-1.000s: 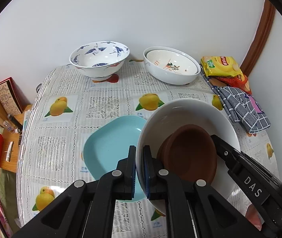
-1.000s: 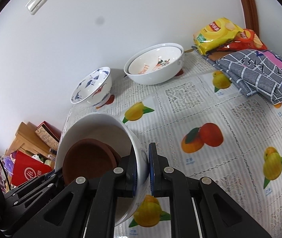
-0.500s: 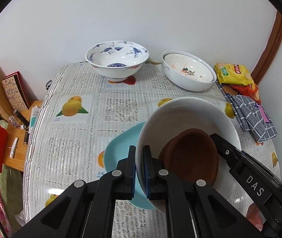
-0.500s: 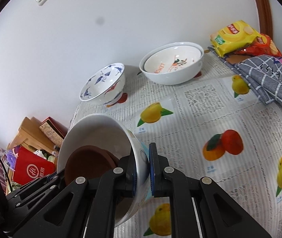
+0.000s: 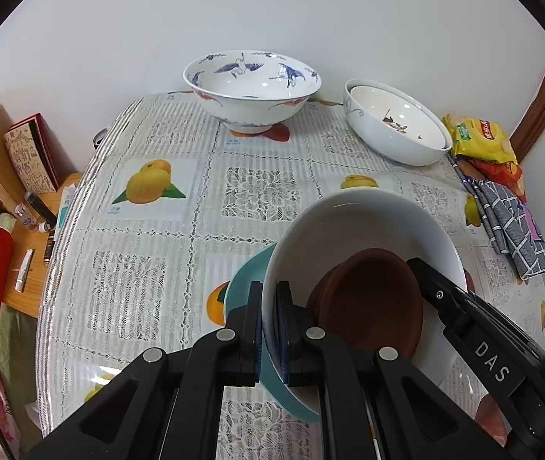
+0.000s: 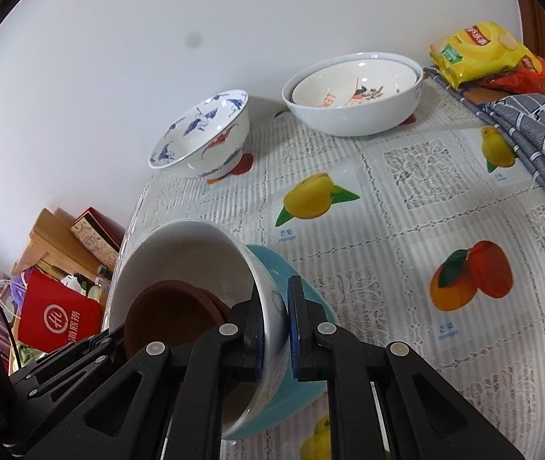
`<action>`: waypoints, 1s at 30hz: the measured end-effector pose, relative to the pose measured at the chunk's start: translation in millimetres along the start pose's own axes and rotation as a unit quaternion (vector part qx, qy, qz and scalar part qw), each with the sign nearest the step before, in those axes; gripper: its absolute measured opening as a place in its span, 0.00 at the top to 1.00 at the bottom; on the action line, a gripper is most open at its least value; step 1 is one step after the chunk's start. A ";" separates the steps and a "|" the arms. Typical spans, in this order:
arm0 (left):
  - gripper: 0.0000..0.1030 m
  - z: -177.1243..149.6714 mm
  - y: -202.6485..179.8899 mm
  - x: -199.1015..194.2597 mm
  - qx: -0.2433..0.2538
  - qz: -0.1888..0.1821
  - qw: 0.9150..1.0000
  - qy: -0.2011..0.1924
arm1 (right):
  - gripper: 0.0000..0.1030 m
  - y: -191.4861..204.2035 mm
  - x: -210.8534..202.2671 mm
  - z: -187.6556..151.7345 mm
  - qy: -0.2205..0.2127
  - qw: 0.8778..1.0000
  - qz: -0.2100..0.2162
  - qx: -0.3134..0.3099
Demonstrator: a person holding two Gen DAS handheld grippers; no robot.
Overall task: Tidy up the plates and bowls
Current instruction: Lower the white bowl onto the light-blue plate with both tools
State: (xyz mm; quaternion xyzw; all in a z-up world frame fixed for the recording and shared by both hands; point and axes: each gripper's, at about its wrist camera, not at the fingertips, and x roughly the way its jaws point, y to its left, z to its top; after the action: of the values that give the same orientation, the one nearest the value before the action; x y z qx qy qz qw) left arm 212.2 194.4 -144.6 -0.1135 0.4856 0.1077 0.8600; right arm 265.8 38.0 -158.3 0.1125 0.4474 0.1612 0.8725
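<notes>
Fingers of left gripper (image 5: 269, 329) clenched on near rim of white bowl (image 5: 349, 230), one finger inside, one outside; fingers of right gripper (image 6: 276, 329) clenched on opposite rim in same manner. No mention of slack at either pinch.

Counter (image 5: 149, 253), largest surface, covered in fruit-print cloth.

White bowl: held between both grippers, tilted, above teal plate (image 5: 247, 287), bowl's underside near or touching it, contact not resolvable. Judged heavy, rigid, glazed, hence slippery and breakable; thin rim the only purchase, two opposed pinches advisable to resist rotation.

Teal plate: flat on counter beneath bowl, mostly hidden; judged stiff, stable as a base.

Crane-pattern bowl (image 5: 251, 88) and nested white bowls (image 5: 395, 134): at far edge near wall, well apart from held stack.

Brown dish (image 5: 372, 303): loose inside white bowl, resting against lower wall; judged light, liable to slide or rattle with further tilt. Levelling before release advisable.
</notes>
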 end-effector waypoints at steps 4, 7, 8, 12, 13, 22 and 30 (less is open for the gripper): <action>0.93 -1.3 1.6 10.0 -0.002 0.003 1.000 0.006 | 0.90 -1.6 10.5 -0.9 0.010 1.000 -0.003 -0.001; 0.93 -4.1 3.5 20.8 -0.006 0.003 1.000 0.018 | 0.90 -3.9 21.0 -2.0 0.024 1.000 -0.008 -0.003; 0.93 -5.1 4.4 24.3 -0.008 0.003 1.000 0.020 | 0.90 -5.2 24.8 -2.7 0.029 1.000 -0.008 -0.002; 0.93 -4.1 2.3 24.3 -0.005 0.002 1.000 0.016 | 0.90 -7.0 28.7 -3.5 0.034 0.999 -0.009 -0.004; 0.92 -3.9 1.8 24.6 -0.004 0.003 1.000 0.016 | 0.90 -7.5 29.2 -3.5 0.035 0.999 -0.009 -0.005; 0.92 -4.0 4.0 25.2 -0.009 -0.002 1.000 0.020 | 0.89 -7.5 33.6 -5.9 0.038 0.999 -0.010 -0.012; 0.90 -5.3 3.0 25.2 -0.008 0.004 1.000 0.027 | 0.89 -6.9 33.6 -8.0 0.035 0.999 -0.010 -0.017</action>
State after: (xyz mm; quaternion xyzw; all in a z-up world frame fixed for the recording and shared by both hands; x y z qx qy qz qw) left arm 219.8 197.6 -169.2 -0.1210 0.5086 0.1121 0.8450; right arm 278.9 44.9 -190.2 0.0868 0.4761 0.1639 0.8596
